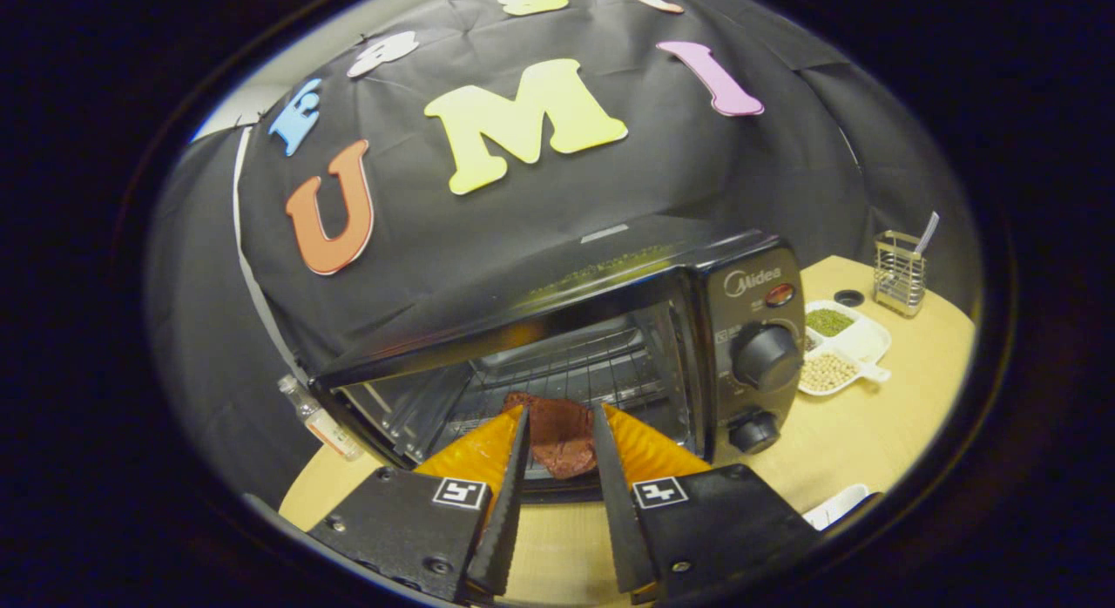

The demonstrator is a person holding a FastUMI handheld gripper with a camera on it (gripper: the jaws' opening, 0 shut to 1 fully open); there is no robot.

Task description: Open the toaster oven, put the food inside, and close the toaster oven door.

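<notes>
My jaws [560,414] reach forward over the pale wooden counter [871,434], and between them sits a reddish-brown piece of food [557,434], a flat slab that looks like meat. Both fingers [510,486] lie right along its sides, so I read them as clenched on it, though the actual contact at the tips is hard to make out. The food hangs at the mouth of the toaster oven [610,329], just above the front edge, with its far end already over the wire rack [566,368] inside. The oven's cavity stands open in front of me; I cannot clearly make out the door itself from here. To the right of the cavity is the oven's control panel with an upper knob [766,357], a smaller lower knob [754,433] and a small reddish light [780,294] near the top. Left of the oven, close to the counter's edge, a small clear bottle [318,419] stands tilted in my view. Beyond the oven on the right, a white divided tray [867,338] rests on the counter, holding green grains in one compartment and pale round beans in another. Further back still stands a wire-mesh holder [899,273] with a pale utensil handle sticking out of it, and a small dark round thing [848,298] lies on the counter beside it. The booth's black cloth wall [523,207] closes off everything behind.
</notes>
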